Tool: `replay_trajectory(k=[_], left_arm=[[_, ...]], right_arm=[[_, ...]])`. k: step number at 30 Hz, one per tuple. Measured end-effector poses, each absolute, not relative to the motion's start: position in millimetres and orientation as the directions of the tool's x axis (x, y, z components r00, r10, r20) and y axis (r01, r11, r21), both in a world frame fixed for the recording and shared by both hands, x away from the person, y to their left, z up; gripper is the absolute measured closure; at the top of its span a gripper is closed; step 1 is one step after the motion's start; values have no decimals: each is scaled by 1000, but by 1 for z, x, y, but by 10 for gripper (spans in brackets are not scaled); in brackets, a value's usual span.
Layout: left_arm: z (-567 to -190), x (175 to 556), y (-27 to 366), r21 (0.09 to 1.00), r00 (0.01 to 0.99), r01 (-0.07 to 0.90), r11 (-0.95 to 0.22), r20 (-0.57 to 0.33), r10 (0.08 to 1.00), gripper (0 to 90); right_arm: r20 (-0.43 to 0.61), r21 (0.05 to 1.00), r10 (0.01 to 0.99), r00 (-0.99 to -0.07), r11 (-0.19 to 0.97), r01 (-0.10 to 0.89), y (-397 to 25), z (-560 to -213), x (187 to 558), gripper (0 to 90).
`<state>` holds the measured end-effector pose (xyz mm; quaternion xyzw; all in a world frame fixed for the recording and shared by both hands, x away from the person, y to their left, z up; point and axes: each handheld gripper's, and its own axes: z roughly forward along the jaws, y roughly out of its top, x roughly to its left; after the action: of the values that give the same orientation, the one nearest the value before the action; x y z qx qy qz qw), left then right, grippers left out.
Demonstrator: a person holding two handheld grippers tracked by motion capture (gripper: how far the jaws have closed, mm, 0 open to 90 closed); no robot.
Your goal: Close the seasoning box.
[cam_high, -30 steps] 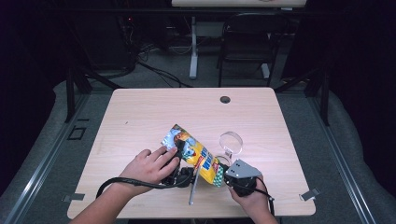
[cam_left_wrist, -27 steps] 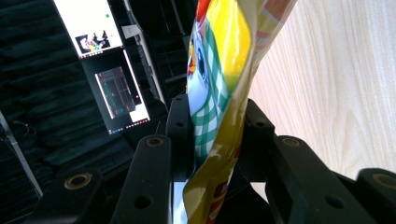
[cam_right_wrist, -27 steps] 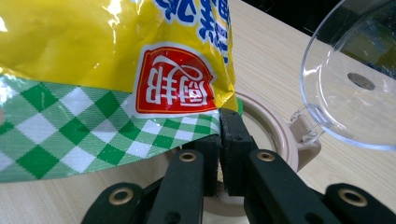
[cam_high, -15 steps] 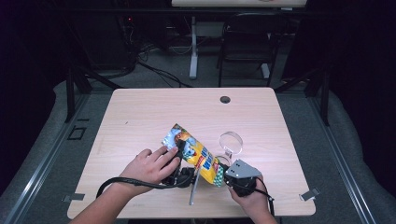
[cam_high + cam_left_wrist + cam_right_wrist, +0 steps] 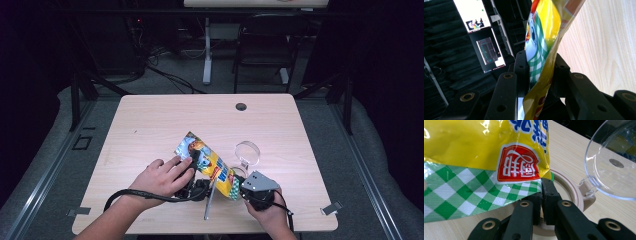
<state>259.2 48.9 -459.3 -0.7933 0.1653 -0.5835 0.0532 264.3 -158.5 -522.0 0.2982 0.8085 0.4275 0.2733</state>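
A yellow snack bag [image 5: 210,165] with a green checked end is held up between both grippers over the table's front middle. My left gripper [image 5: 196,165], under the person's left hand, is shut on the bag [image 5: 541,37]; the film is pinched between its jaws [image 5: 540,72]. My right gripper [image 5: 238,183], carrying a grey plate, is shut on the bag's green checked edge [image 5: 486,192], jaws closed at the corner [image 5: 541,188]. In the right gripper view the bag hides most of the table behind it.
A round beige container [image 5: 571,192] stands just behind the right gripper, its clear hinged lid [image 5: 614,162] raised; the high view shows the lid [image 5: 247,152] right of the bag. A thin grey stick [image 5: 209,200] lies under the bag. A dark grommet [image 5: 241,106] sits near the far edge.
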Motion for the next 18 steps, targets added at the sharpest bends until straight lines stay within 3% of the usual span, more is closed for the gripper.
replay_trajectory(k=[18], left_arm=[[-457, 259, 47, -284, 260, -203, -937, 907, -331, 718]], right_arm=[[-185, 856, 718, -671, 453, 249, -158, -522, 265, 872]])
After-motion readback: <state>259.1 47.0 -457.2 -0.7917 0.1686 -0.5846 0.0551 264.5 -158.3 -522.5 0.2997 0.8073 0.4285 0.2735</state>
